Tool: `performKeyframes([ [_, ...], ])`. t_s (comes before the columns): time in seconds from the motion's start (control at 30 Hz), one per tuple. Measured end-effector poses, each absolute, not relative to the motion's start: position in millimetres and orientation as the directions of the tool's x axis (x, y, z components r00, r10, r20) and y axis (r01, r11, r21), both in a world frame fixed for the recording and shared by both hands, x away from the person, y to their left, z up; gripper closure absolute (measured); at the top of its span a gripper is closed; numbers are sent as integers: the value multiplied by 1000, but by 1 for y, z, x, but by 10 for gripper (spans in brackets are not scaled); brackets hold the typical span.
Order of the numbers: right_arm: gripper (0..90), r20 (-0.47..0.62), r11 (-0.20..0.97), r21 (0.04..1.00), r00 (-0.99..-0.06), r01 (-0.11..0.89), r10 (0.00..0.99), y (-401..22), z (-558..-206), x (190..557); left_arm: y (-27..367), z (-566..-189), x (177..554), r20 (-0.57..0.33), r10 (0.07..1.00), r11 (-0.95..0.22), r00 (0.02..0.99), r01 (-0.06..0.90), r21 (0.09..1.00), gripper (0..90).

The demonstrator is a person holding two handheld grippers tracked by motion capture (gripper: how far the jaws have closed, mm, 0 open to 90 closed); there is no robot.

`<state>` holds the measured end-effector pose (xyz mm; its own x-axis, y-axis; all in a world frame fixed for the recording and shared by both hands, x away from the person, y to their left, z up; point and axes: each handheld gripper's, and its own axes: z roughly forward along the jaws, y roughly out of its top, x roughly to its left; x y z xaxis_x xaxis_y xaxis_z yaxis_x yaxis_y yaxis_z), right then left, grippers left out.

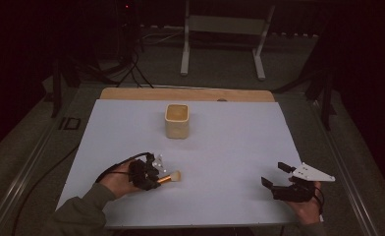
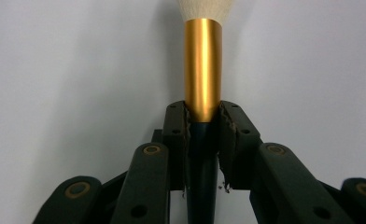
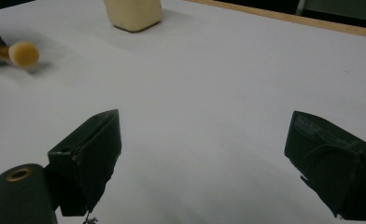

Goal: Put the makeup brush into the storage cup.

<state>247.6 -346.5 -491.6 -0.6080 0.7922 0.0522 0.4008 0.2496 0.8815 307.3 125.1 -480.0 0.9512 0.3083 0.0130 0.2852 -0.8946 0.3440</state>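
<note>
Black jaws, brass rivets, olive sleeve (image 1: 85, 209).

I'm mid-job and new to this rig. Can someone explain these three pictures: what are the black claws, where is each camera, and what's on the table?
A person holds a two-jaw gripper in each hand. The high view looks down on the white table; each of the other two cameras rides on a gripper, looking along its jaws. The left gripper is shut on a makeup brush, clamped where the gold ferrule meets the dark handle, bristles pointing away. The right gripper is open, holding nothing. A cream-coloured cup stands upright farther back.
</note>
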Motion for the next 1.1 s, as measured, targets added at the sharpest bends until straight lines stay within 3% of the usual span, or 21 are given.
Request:
performKeyframes([
  [0.5,108,52,248,883,-609,399,792,-346,-491,247,144,-462,313,56,456,-808,888,387,444,748],
  [1.1,108,46,251,884,-610,393,791,-346,-491,247,154,-451,315,76,540,-741,839,430,516,748],
])
